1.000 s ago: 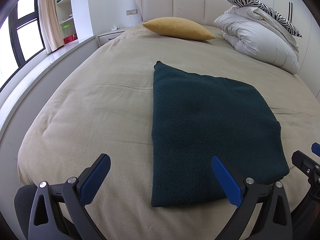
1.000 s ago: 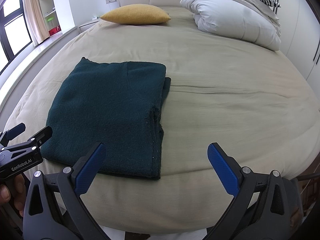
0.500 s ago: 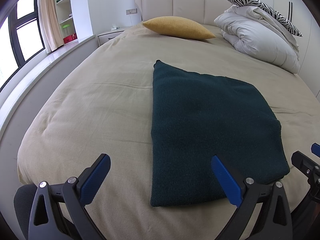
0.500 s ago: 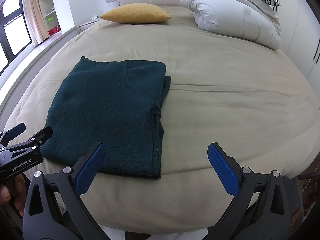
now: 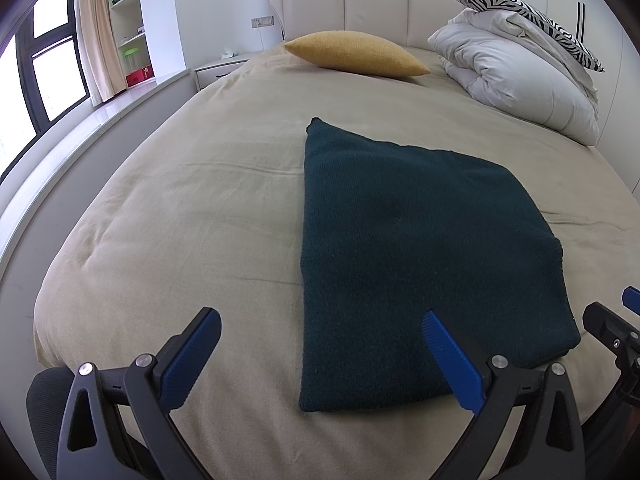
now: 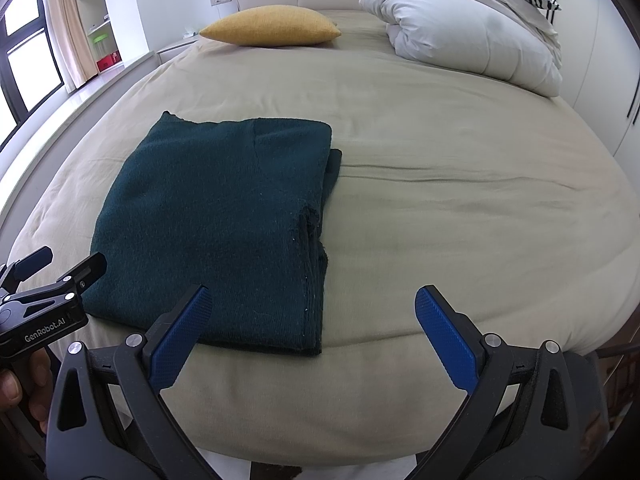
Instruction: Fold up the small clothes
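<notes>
A dark green knit garment (image 5: pixel 420 256) lies folded into a flat rectangle on the beige bed (image 5: pixel 180 208). It also shows in the right wrist view (image 6: pixel 224 216), with its layered edges on the right side. My left gripper (image 5: pixel 320 356) is open and empty, held just short of the garment's near left corner. My right gripper (image 6: pixel 312 332) is open and empty, held near the garment's near right corner. The left gripper also shows in the right wrist view (image 6: pixel 44 280) at the far left.
A yellow pillow (image 5: pixel 356 54) lies at the head of the bed. A white duvet (image 5: pixel 516 76) with a zebra-print pillow (image 5: pixel 532 6) on top is piled at the back right. A window ledge (image 5: pixel 80 136) runs along the left. The bed's front edge (image 6: pixel 320 420) is just below my grippers.
</notes>
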Demonstrator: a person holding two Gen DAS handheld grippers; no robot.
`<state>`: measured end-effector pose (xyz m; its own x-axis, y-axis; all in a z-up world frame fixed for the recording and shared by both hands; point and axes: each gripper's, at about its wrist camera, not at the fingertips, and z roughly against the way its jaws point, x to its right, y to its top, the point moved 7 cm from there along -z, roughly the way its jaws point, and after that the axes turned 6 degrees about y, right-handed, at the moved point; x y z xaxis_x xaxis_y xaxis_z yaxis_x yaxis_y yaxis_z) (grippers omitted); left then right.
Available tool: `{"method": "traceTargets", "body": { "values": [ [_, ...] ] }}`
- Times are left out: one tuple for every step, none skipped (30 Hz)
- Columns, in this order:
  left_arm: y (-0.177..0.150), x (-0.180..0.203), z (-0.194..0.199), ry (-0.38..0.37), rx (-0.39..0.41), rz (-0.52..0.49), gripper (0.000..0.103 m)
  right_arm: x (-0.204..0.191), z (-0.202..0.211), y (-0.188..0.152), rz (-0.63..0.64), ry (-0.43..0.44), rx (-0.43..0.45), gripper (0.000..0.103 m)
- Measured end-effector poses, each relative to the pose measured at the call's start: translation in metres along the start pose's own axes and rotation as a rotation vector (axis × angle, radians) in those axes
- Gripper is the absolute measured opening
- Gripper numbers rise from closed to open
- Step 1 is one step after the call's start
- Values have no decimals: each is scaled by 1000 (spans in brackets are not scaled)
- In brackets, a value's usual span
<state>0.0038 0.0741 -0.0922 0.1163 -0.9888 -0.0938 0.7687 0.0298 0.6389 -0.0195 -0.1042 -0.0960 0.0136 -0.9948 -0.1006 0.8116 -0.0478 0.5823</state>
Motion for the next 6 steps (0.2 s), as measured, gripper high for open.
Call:
{"method": "traceTargets", "body": {
  "values": [
    [0,1,1,1,5,0,103,0,0,0,0,1,-1,103],
    [-1,1,1,1,8,0,103,0,0,-1,-1,1,-2,103],
    [-2,1,1,0,9,1,103,-1,0,-2,-1,0,-3,103],
    [-4,2,2,-1,8,2,103,-2,0,-3,-1,0,-4,103],
    [-2,1,1,3,7,0,103,-2,0,-3,-1,1,-4,103],
    [-2,1,1,2,8,-1,103,-1,0,-2,-1,1,-4,103]
  ]
}}
